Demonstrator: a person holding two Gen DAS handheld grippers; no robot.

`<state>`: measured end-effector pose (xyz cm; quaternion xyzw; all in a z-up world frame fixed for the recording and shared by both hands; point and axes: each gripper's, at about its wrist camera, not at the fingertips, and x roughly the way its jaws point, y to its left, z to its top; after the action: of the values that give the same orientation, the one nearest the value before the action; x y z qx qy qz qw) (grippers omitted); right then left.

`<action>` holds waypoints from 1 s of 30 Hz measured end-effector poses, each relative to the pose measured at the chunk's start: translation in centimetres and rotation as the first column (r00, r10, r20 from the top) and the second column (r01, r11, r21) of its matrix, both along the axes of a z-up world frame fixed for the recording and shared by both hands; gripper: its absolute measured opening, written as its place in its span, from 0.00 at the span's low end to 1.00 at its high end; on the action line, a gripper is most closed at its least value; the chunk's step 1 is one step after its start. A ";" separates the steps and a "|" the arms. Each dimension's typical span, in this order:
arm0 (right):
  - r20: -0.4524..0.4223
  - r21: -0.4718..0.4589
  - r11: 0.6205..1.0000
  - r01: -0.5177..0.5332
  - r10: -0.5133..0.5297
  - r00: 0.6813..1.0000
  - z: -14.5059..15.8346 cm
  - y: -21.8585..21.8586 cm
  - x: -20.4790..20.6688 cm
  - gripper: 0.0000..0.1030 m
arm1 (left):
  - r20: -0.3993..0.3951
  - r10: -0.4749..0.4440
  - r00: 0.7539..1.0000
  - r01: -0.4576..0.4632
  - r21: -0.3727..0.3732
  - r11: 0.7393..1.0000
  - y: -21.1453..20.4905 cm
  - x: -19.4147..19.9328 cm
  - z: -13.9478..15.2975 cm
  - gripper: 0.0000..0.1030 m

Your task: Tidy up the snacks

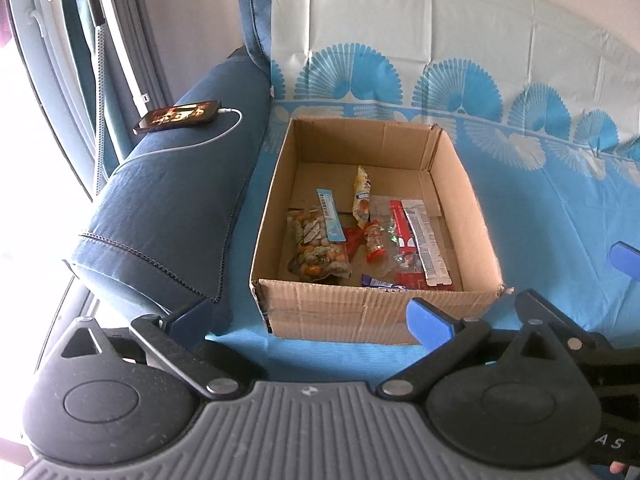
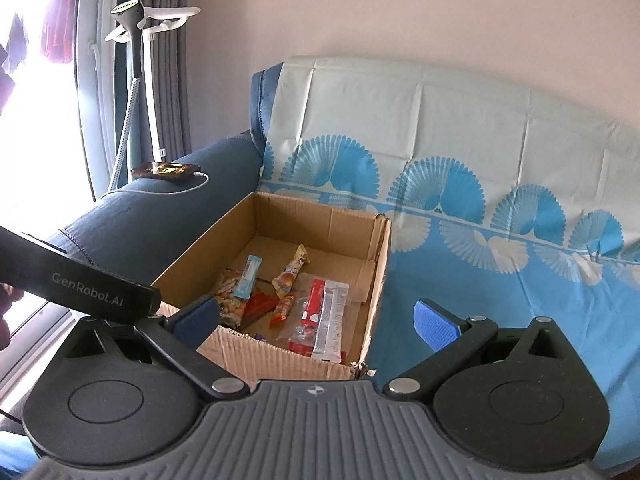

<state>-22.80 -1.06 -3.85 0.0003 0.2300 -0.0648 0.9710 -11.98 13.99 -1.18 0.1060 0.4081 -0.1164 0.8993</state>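
A sofa (image 1: 168, 184) draped in a blue fan-print sheet (image 1: 540, 208) is seen, with one cardboard box (image 1: 360, 308) set on the seat against the armrest. Both tongs, left (image 1: 310, 316) and right (image 2: 316, 316), are held spread and empty at the box's 6 o'clock edge.

The snacks are gathered on the box floor, toward its near wall. About nine packets can be counted: one nut bag (image 1: 318, 246) at 8 o'clock, one pale blue stick (image 1: 330, 220) on it, one yellow pouch (image 1: 362, 196) at 12, one silver strip (image 1: 426, 246) and one red bar (image 1: 400, 228) at 3; the rest are small.

The scene would suit either a filled box or one awaiting sorting within. One phone (image 1: 178, 116) is left charging on the armrest.
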 end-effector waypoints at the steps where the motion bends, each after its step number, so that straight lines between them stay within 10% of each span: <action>1: 0.002 -0.001 1.000 0.001 -0.001 1.000 0.0 0.0 -0.1 1.00 | 0.000 -0.003 1.000 0.003 -0.003 1.000 0.1 -0.1 0.1 1.00; 17: 0.013 0.001 1.000 -0.018 0.018 1.000 0.1 0.3 -0.3 1.00 | -0.033 -0.023 0.999 0.021 -0.071 0.997 0.6 0.0 0.5 1.00; 22: 0.019 -0.003 1.000 -0.012 0.012 1.000 0.5 0.2 0.5 1.00 | 0.130 -0.053 0.990 0.048 0.045 0.998 -0.3 -0.4 1.2 1.00; 30: -0.012 0.015 1.000 0.010 -0.010 1.000 -0.3 0.1 0.9 1.00 | 0.056 -0.028 0.998 0.026 0.049 0.998 -0.2 0.5 -0.3 1.00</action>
<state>-21.90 -0.95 -4.11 0.0083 0.2361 -0.0681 0.9693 -11.51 13.83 -1.45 0.1364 0.3836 -0.1156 0.9060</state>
